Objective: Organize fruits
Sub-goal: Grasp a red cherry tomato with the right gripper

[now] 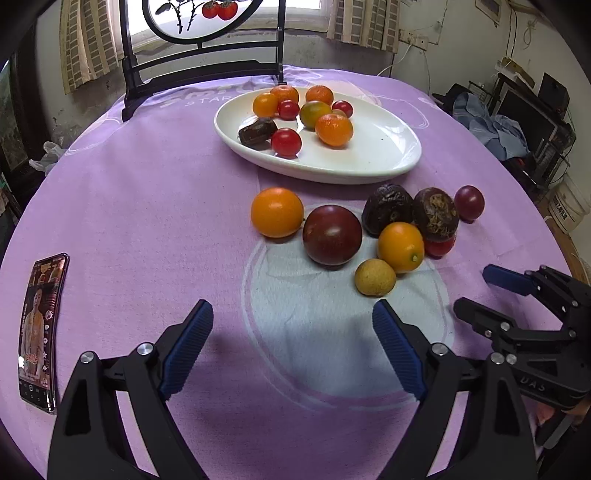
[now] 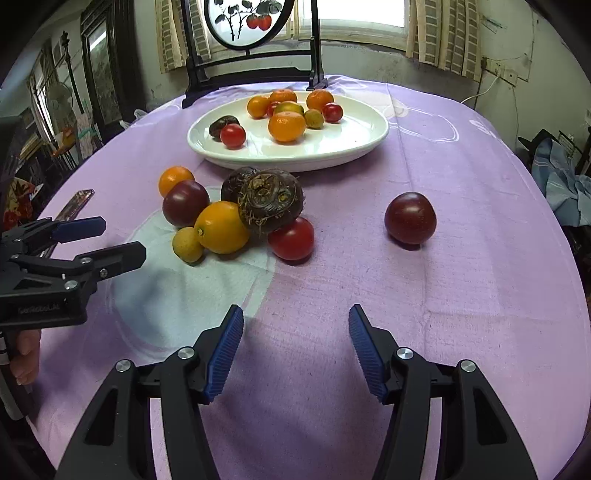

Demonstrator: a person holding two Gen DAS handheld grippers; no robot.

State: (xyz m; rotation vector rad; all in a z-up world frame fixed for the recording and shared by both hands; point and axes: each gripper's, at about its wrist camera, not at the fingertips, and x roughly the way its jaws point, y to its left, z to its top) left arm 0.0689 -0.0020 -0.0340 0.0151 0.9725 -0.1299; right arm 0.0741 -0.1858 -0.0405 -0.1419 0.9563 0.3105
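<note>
A white oval plate (image 1: 388, 162) (image 2: 351, 147) at the table's far side holds several oranges, red tomatoes and a dark fruit. In front of it a loose cluster lies on the purple cloth: an orange (image 1: 277, 211), a dark red tomato (image 1: 331, 235), a yellow-orange fruit (image 1: 400, 246) (image 2: 221, 227), a small yellow-green fruit (image 1: 375, 277) (image 2: 187, 244), two dark brown fruits (image 1: 436, 213) (image 2: 271, 201) and a red tomato (image 2: 291, 238). Another dark red tomato (image 2: 410, 218) lies apart to the right. My left gripper (image 1: 291, 343) is open and empty, short of the cluster. My right gripper (image 2: 295, 347) is open and empty.
A phone (image 1: 38, 328) lies on the cloth at the left. A dark wooden stand with a round painted panel (image 2: 251, 22) stands behind the plate. Clutter and furniture surround the round table (image 2: 480, 258).
</note>
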